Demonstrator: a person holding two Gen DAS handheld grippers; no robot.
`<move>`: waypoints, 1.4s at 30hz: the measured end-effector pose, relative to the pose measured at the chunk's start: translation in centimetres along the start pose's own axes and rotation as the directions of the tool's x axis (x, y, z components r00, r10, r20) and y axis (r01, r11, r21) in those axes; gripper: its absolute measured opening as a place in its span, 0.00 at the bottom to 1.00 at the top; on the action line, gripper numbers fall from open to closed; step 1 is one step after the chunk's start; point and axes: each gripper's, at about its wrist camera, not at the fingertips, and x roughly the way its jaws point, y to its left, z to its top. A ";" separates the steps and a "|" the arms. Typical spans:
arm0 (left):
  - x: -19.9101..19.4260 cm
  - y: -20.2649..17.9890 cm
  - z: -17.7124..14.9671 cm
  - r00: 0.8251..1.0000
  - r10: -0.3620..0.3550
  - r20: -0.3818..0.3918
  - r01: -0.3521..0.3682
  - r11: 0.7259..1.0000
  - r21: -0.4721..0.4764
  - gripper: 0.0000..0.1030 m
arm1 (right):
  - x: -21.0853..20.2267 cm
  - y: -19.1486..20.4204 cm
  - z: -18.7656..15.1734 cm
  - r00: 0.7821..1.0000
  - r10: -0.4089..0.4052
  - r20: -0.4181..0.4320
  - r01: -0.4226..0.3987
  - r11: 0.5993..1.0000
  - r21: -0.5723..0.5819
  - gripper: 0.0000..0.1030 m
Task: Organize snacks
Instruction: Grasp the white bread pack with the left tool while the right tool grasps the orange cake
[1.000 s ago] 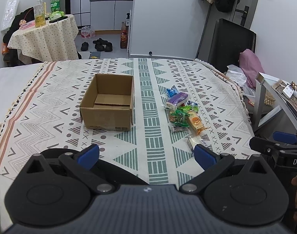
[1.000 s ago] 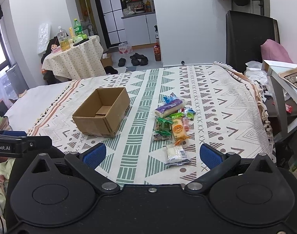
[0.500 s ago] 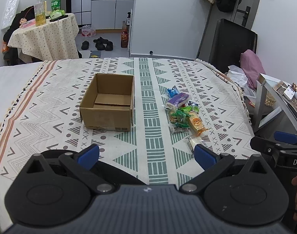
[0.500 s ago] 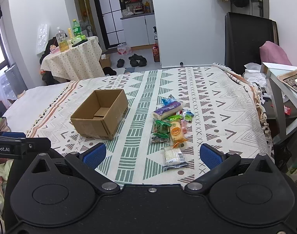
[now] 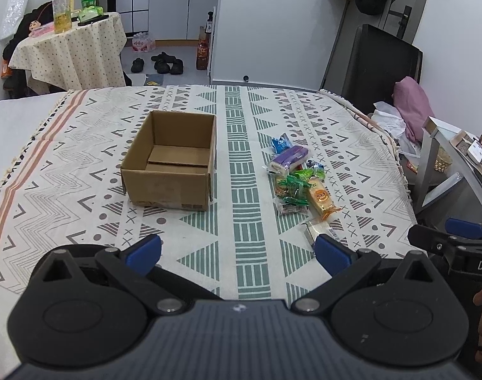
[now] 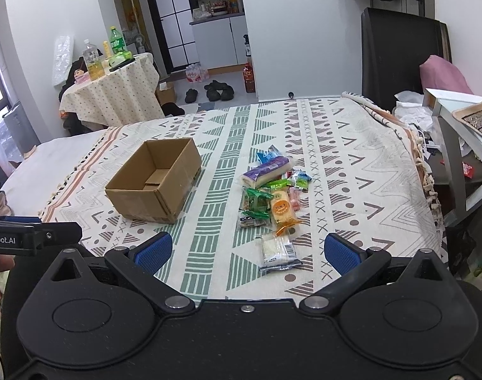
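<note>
Snacks [image 6: 269,196]: a loose heap of small wrapped packets, laid on the patterned cloth [image 6: 351,164] at centre frame of the right wrist view, right of centre in the left wrist view. Nearest item: a clear packet of white wafers [image 6: 277,250], set apart at the near end of the heap, just ahead of the right gripper [image 6: 246,250]; judged light, crinkly and crushable, best taken across its short sides or by a sealed end. Next: an orange packet [image 6: 282,209], green wrappers [image 6: 256,198], a small pink packet [image 6: 294,194]; judged slippery film, light, liable to slide when pinched flat. Beyond: a purple-and-white roll [image 6: 266,171], softer and bulkier, and a blue packet [image 6: 266,155] at the far end. Cardboard box [image 5: 171,161]: open-topped, nothing seen inside, left of the heap and well apart from it. Right gripper: held low over the near edge, fingers spread wide, nothing held. Left gripper [image 5: 237,251]: likewise spread and unloaded, aimed between box and heap.
</note>
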 end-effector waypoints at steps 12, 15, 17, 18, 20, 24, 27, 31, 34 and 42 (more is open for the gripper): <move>3.2 -1.2 0.3 0.999 -0.030 -0.019 0.030 1.000 -0.007 0.99 | 2.4 -2.5 -0.2 1.000 0.013 -0.022 -0.012 0.999 0.053 1.00; 4.3 -1.6 0.5 0.999 -0.034 -0.033 0.034 0.999 -0.018 0.99 | 3.0 -3.2 -0.3 0.999 0.030 -0.026 -0.028 0.997 0.069 1.00; 5.0 -1.8 0.5 0.999 -0.037 -0.039 0.036 0.999 -0.027 0.99 | 3.5 -3.7 -0.4 0.999 0.037 -0.035 -0.034 0.996 0.080 1.00; 5.4 -1.9 0.5 0.998 -0.039 -0.044 0.037 0.999 -0.032 0.98 | 3.8 -3.9 -0.4 0.998 0.039 -0.042 -0.036 0.996 0.085 1.00; 6.3 -2.1 0.5 0.997 -0.044 -0.056 0.042 0.998 -0.042 0.98 | 4.4 -4.4 -0.6 0.997 0.045 -0.058 -0.039 0.994 0.102 0.99; 7.9 -2.9 0.5 0.996 -0.050 -0.070 0.047 0.998 -0.048 0.97 | 5.7 -5.2 -0.8 0.994 0.064 -0.084 -0.051 0.989 0.141 0.92; 9.2 -3.4 0.5 0.995 -0.060 -0.083 0.055 0.997 -0.061 0.93 | 7.0 -5.8 -1.1 0.991 0.078 -0.113 -0.056 0.982 0.181 0.85; 11.2 -4.0 0.5 0.991 -0.069 -0.113 0.059 0.995 -0.082 0.87 | 8.6 -6.8 -1.4 0.983 0.115 -0.143 -0.078 0.967 0.242 0.77; 12.6 -4.5 0.6 0.988 -0.076 -0.137 0.062 0.993 -0.100 0.85 | 9.5 -7.3 -1.2 0.981 0.125 -0.148 -0.080 0.957 0.278 0.74; 16.9 -6.0 0.5 0.977 -0.104 -0.188 0.074 0.984 -0.162 0.78 | 12.1 -9.4 -0.8 0.979 0.128 -0.161 -0.060 0.927 0.369 0.65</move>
